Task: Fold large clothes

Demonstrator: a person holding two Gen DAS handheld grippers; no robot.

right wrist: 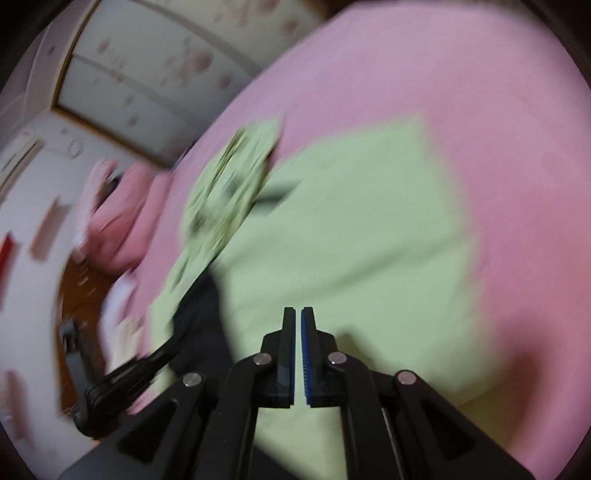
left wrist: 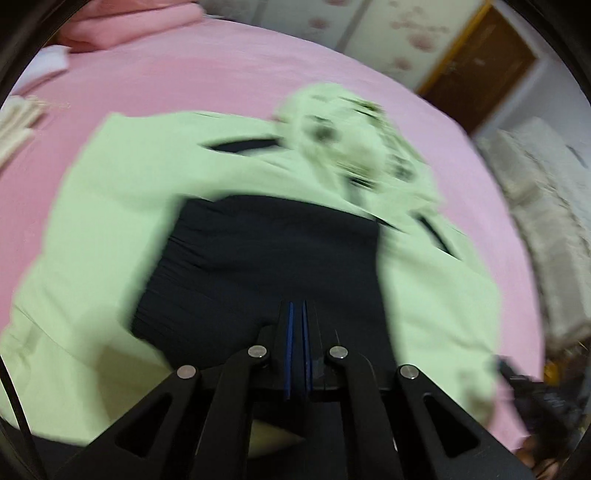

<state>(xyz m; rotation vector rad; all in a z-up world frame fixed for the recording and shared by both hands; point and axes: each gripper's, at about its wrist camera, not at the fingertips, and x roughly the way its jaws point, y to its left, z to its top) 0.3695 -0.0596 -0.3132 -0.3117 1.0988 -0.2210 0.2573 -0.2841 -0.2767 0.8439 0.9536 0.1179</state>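
Green garment [left wrist: 110, 206] spread on pink bed [left wrist: 207, 81], black panel just ahead of left gripper [left wrist: 297, 306]. Left jaws closed, apparently empty. Right gripper [right wrist: 297, 312] jaws closed over the cloth, likely repositioning for a fold.

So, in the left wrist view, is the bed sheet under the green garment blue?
No, the bed sheet under the light green garment is pink.

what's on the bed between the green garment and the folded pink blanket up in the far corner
Nothing: in the left wrist view only bare pink bedsheet separates the green garment from the folded pink blanket. The picture is blurred, so small items could escape notice.
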